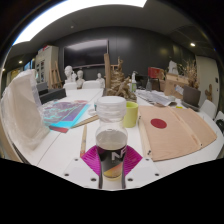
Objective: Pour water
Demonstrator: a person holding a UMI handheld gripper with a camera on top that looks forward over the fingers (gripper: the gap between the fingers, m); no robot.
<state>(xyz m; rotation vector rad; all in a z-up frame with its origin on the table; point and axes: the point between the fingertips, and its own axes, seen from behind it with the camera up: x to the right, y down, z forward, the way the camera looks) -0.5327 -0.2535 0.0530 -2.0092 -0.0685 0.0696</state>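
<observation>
Standing on a magenta coaster on the white table: clear jar, white lid, dark liquid low inside, just ahead of the gripper. Gripper fingers not visible, so can't tell their state. Yellow-green cup just behind jar. Wooden board to the right, colourful books left.
</observation>
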